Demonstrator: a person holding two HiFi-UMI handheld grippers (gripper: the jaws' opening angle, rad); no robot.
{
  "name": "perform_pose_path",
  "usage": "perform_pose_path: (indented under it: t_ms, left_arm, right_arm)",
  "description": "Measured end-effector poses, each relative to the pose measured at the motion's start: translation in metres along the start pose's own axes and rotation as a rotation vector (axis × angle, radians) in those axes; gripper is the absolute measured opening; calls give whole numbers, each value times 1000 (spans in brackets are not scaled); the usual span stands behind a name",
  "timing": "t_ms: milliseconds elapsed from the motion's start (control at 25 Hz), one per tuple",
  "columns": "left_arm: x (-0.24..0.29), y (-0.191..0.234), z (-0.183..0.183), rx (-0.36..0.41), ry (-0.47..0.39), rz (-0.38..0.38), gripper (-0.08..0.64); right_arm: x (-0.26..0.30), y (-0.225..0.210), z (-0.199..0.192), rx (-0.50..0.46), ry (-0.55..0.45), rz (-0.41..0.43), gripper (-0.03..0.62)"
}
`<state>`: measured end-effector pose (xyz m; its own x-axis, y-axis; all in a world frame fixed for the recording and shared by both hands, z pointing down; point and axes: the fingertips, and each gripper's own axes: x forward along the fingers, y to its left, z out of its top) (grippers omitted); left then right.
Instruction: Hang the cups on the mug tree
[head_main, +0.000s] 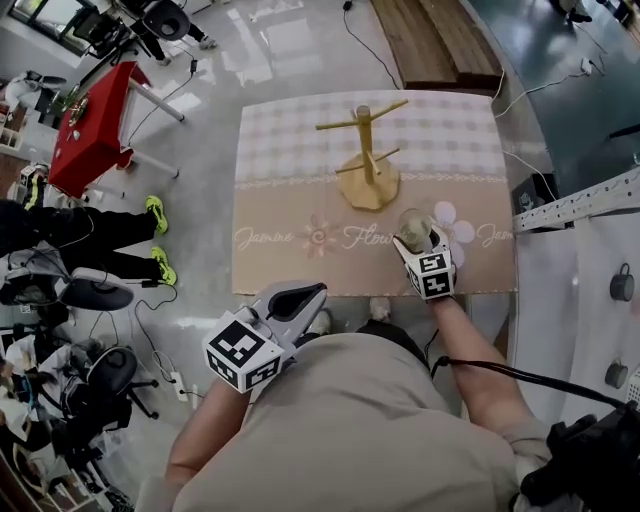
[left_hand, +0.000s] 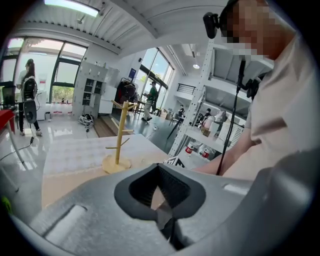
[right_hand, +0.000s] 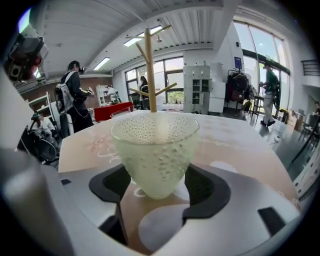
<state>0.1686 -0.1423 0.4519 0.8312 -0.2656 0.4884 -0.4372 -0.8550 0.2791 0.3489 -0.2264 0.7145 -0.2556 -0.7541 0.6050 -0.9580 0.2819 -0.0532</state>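
Cup (right_hand: 155, 150) stands upright between right tool's (head_main: 416, 240) wide jaws, not yet pinched; tree (head_main: 365, 150) lies straight beyond; left tool (head_main: 310, 294) closed, empty.

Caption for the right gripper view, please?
Open right claw straddles a pale green dimpled glass cup, wooden mug tree standing beyond.

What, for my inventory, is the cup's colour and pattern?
The cup is pale green, translucent, with raised dots; best seen in the right gripper view.
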Motion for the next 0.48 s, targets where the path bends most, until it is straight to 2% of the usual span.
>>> perform_pose_path:
  t_ms: [240,360,480]
  left_arm:
    - [4,9,3,-34,-22,54,6]
    - [4,13,5,-44,-41,63,6]
    - [4,15,6,-49,-61,60,6]
  right_arm:
    - [-8,-6,11,-114,25,73,341]
    - [-19,-19,21,-178,53,72,339]
    - [-32,-38,36,-289,91,40,337]
